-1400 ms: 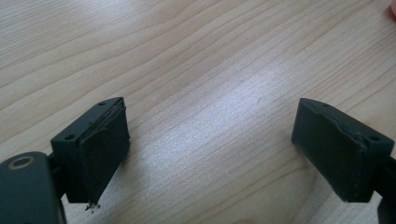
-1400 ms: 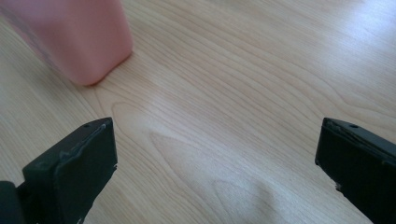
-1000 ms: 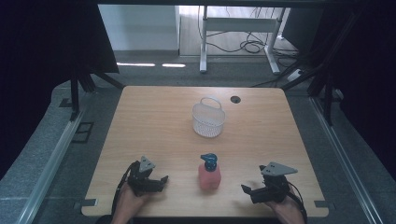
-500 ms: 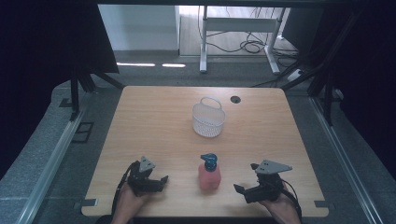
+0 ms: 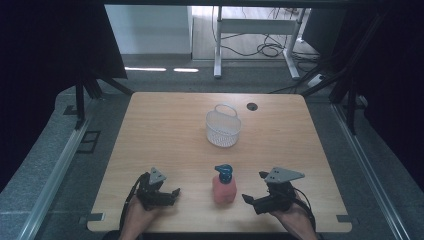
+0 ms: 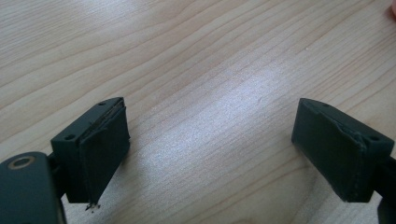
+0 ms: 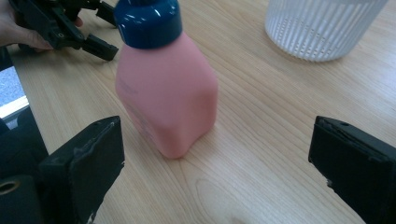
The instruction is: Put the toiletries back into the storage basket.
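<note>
A pink bottle [image 5: 224, 189] with a blue cap stands upright near the table's front edge, between my two grippers. My right gripper [image 5: 254, 186] is just right of it and points at it. Its jaws are wide open and have just been closing a little. In the right gripper view the bottle [image 7: 166, 93] stands just ahead of the gap of that gripper [image 7: 224, 163], and neither pad touches it. My left gripper [image 5: 173, 192] rests open on the wood at the bottle's left. Nothing but bare table lies between its jaws [image 6: 212, 144].
A white ribbed basket [image 5: 223, 129] with a handle stands at mid-table behind the bottle, and the right gripper view has it [image 7: 322, 25] at top right. A dark cable hole [image 5: 252, 106] lies near the table's far edge. The left hand and gripper [image 7: 60, 28] are at top left there.
The right gripper has moved left toward the bottle and risen slightly. The left gripper, bottle and basket have stayed in place.
</note>
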`<state>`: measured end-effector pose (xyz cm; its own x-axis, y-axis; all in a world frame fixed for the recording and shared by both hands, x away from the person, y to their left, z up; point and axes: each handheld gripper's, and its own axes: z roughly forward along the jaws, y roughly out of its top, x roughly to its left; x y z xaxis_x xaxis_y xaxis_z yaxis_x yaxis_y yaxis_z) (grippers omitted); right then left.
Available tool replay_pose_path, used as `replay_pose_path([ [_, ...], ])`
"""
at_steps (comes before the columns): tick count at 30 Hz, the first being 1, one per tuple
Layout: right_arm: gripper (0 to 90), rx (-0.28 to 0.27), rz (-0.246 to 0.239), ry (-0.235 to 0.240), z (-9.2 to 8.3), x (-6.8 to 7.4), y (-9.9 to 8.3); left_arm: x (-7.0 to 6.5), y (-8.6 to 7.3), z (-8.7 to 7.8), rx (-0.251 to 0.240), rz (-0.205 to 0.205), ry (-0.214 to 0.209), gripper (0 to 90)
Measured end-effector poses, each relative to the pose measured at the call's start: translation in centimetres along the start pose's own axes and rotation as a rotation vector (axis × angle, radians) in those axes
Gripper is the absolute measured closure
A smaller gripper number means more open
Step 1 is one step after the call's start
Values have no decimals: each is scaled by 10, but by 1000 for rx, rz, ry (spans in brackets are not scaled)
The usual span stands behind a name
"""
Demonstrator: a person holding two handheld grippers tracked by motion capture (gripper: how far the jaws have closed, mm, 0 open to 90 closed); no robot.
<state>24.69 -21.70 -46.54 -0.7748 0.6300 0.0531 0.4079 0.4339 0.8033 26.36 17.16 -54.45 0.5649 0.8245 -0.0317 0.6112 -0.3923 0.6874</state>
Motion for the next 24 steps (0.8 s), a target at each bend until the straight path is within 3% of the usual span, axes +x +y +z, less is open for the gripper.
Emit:
replay_pose_path([
  [17,74,5,-43,77,15,14,22,0,0,0,-1,-2,2,108],
  [20,134,4,-59,109,20,16,28,0,0,0,0,-1,2,108],
  [24,169,5,-72,114,24,19,32,0,0,0,0,-1,2,108],
])
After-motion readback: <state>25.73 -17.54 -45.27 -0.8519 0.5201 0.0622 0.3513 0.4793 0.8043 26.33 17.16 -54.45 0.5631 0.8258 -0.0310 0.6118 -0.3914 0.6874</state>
